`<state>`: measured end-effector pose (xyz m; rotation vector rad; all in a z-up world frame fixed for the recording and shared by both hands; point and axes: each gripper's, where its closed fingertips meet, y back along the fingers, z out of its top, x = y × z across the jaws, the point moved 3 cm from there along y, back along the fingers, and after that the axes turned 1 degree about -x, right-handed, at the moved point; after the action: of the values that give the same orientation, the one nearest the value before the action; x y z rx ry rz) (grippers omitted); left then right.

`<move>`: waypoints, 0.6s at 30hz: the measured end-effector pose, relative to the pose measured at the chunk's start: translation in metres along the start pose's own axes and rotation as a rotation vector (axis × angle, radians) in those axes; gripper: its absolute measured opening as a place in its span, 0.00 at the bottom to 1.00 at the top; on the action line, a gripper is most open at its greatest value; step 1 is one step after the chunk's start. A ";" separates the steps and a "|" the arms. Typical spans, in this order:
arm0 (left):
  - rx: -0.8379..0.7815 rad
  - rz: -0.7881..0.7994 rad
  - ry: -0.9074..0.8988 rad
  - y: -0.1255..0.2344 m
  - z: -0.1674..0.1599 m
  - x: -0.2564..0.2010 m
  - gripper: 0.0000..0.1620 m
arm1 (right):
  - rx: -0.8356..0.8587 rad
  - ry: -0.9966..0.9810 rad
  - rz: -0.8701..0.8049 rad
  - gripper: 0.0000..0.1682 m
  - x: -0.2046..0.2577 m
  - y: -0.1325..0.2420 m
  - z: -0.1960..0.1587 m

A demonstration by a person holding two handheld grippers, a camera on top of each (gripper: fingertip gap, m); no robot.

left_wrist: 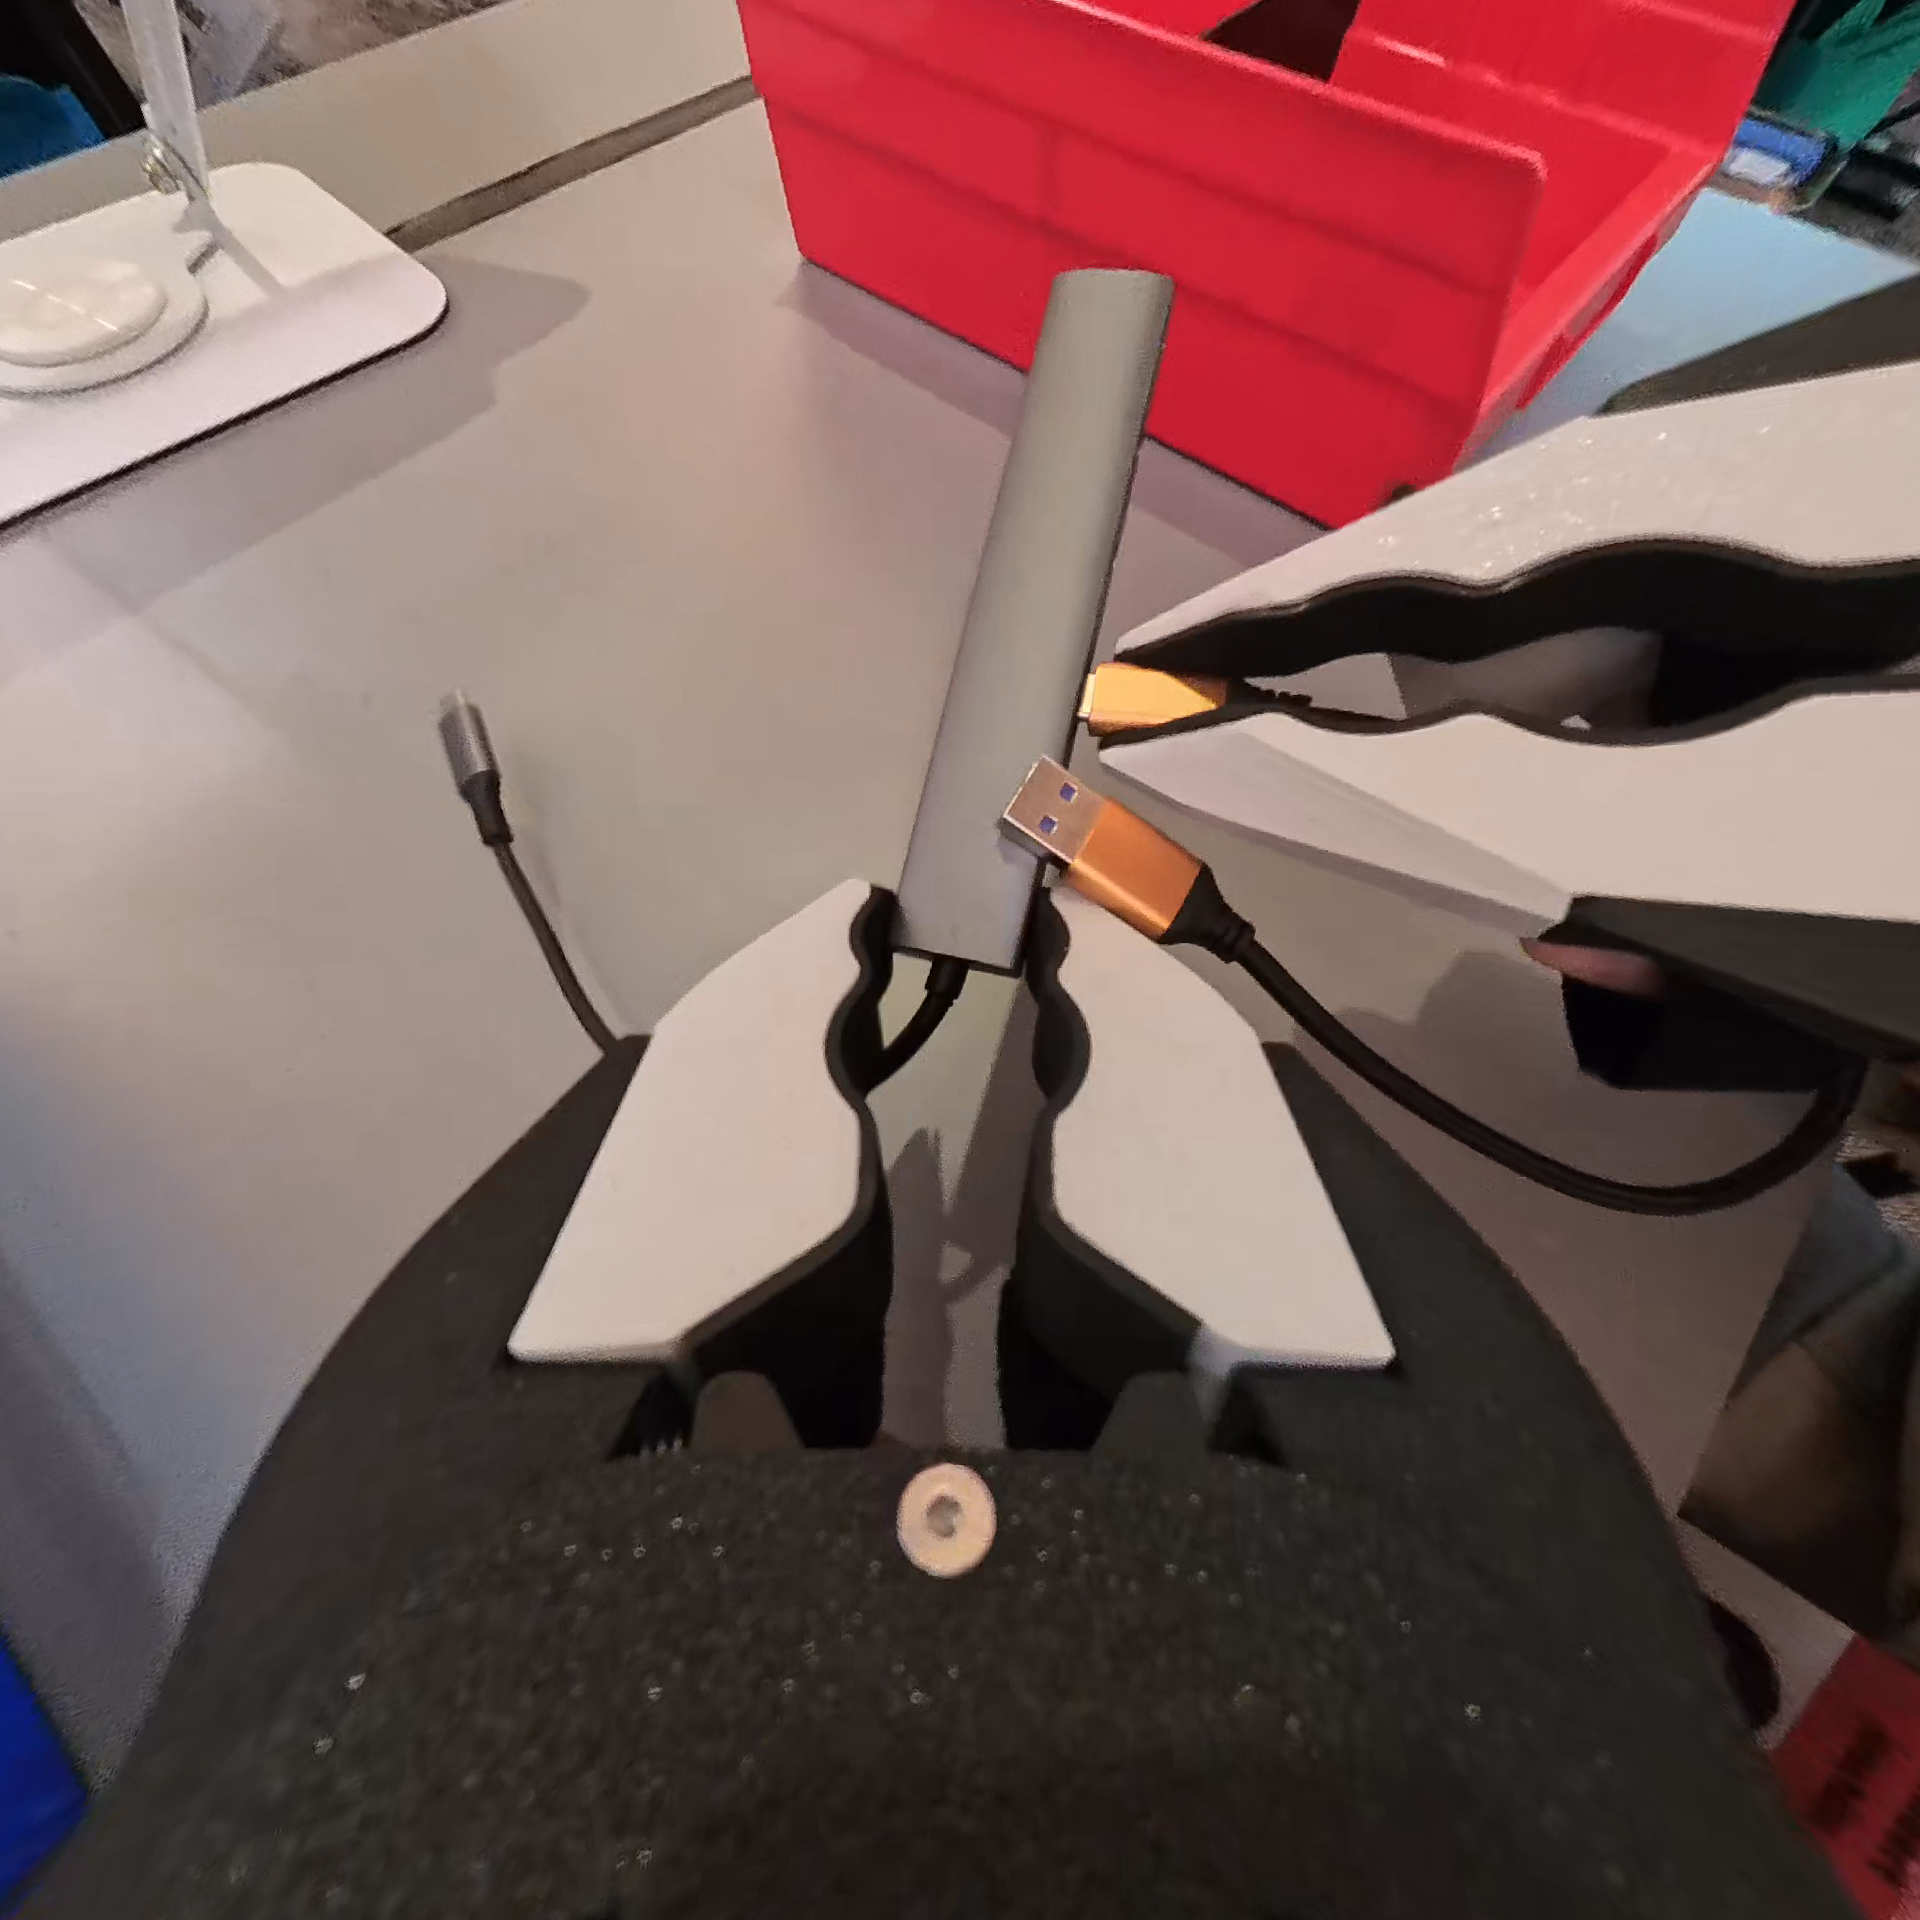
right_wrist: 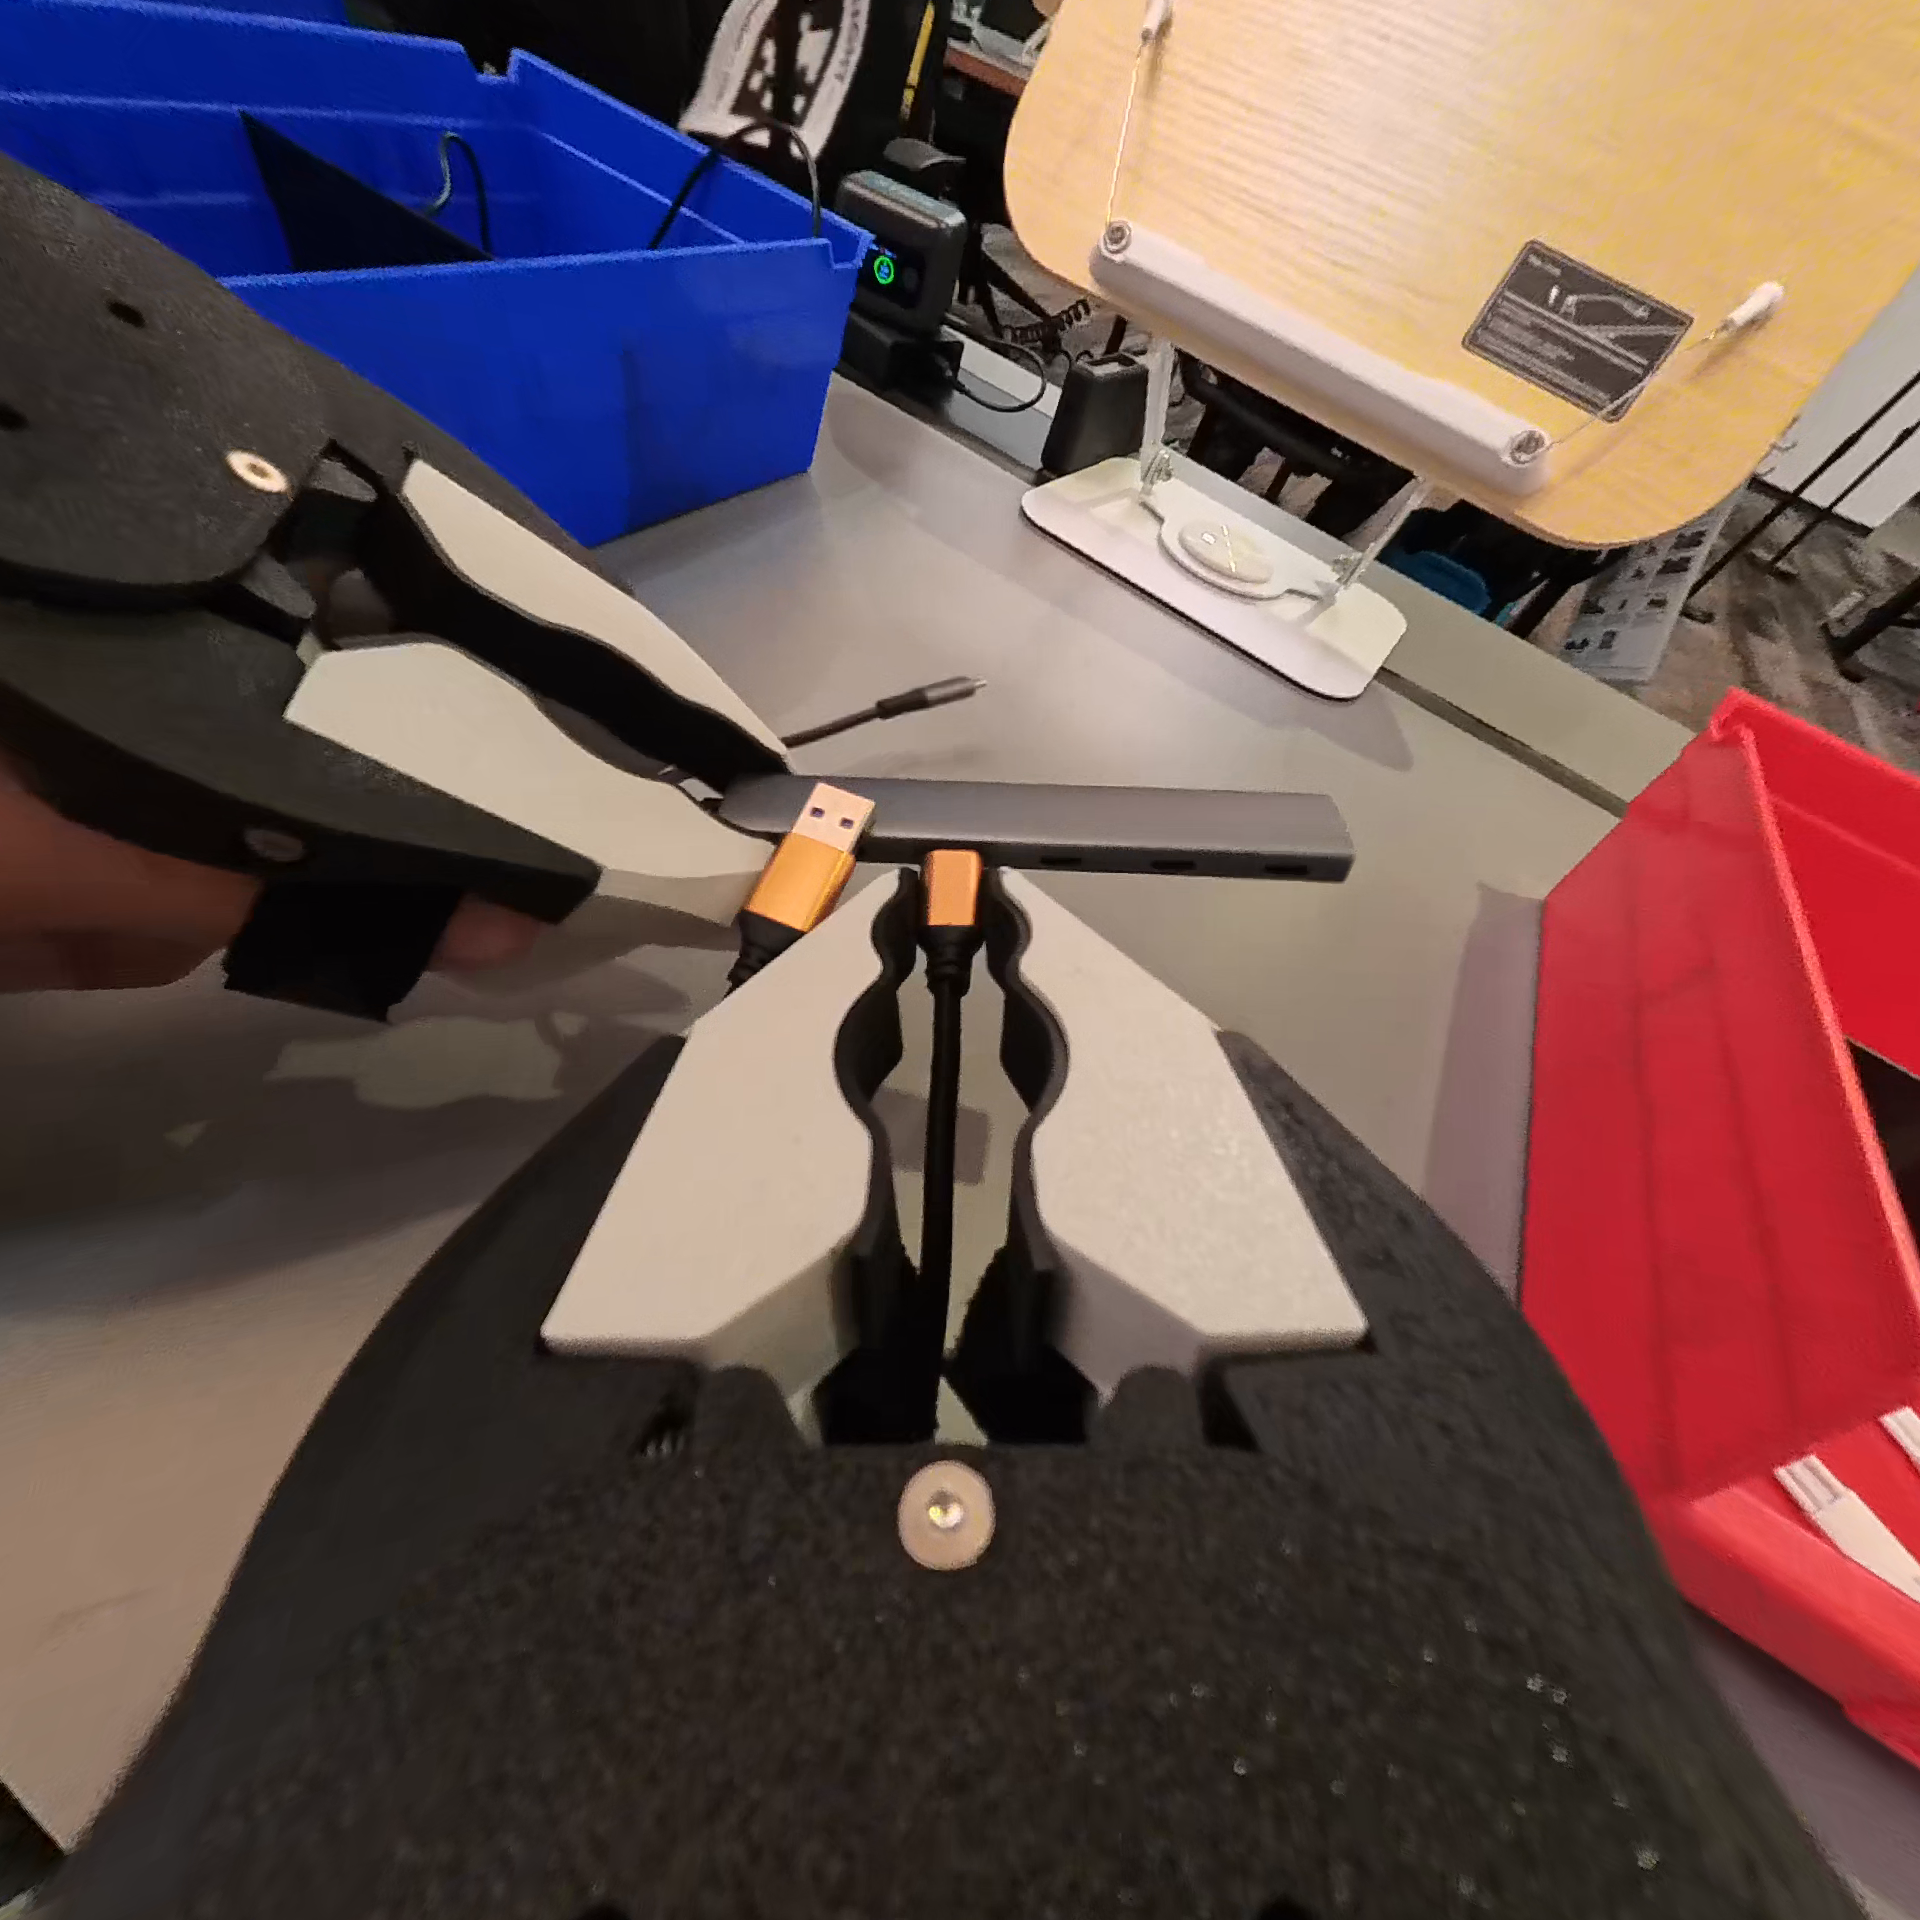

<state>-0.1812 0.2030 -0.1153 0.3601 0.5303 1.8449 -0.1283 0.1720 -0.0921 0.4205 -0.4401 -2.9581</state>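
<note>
Two grippers (left_wrist: 956, 914) (right_wrist: 951, 883) — slim metal hub (right_wrist: 1091, 821).

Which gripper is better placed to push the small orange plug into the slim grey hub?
Right. The right gripper is shut on the small orange plug, tip at the slim grey hub; the left gripper only steadies the hub's end.

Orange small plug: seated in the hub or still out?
Cannot tell. The orange plug, pinched in the right tongs, meets the grey hub's edge; the joint is hidden.
</note>
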 end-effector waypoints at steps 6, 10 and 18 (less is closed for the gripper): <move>-0.018 0.022 0.048 -0.002 0.002 -0.002 0.16 | -0.002 -0.040 -0.057 0.06 -0.001 0.004 -0.001; -0.080 0.106 0.249 0.008 0.006 0.052 0.14 | -0.024 -0.017 -0.047 0.06 0.008 0.020 0.001; -0.090 0.016 -0.139 0.010 0.006 0.021 0.15 | -0.119 -0.034 0.066 0.06 -0.029 0.027 0.004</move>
<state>-0.1929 0.2211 -0.1056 0.4292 0.3491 1.8373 -0.0997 0.1515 -0.0732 0.3364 -0.2737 -2.9119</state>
